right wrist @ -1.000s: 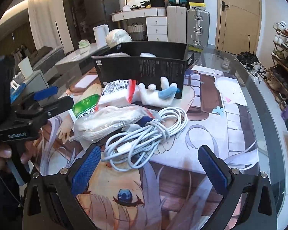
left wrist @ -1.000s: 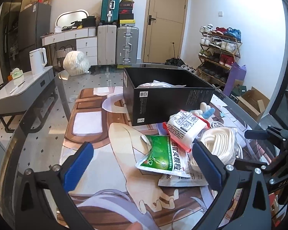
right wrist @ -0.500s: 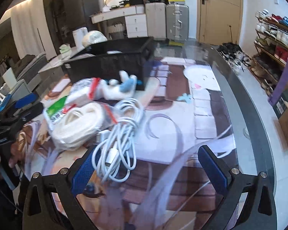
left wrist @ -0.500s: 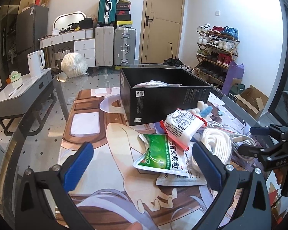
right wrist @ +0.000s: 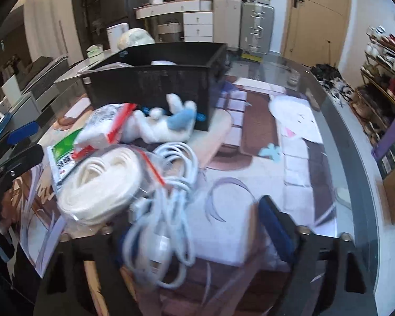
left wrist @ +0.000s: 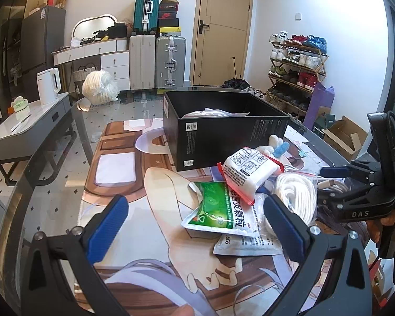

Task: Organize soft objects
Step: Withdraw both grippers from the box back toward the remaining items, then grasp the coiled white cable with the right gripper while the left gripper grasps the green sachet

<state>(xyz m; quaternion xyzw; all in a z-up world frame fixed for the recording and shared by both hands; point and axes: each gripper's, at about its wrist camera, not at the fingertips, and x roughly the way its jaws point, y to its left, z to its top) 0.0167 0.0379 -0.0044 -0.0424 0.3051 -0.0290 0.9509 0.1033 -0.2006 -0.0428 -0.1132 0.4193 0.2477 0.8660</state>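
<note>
A black box (left wrist: 223,129) stands on the table with white stuff inside. In front of it lie a white-and-blue plush toy (right wrist: 166,126), a white red-edged packet (left wrist: 250,168), a green pouch (left wrist: 218,205), a bagged white rope coil (right wrist: 102,184) and a loose white cable bundle (right wrist: 166,210). My left gripper (left wrist: 194,226) is open and empty, just short of the green pouch. My right gripper (right wrist: 194,231) is open, its jaws on either side of the cable bundle's near end. It shows at the right of the left wrist view (left wrist: 355,184).
The glass table (right wrist: 355,158) has a printed mat (left wrist: 113,168) and a curved edge at right. A white bundle (left wrist: 100,84) sits at the far end. Suitcases, a dresser, a shoe rack and a side table with a kettle surround it.
My right gripper has moved forward and down onto the cable bundle, which now lies between its jaws. My left gripper has barely shifted.
</note>
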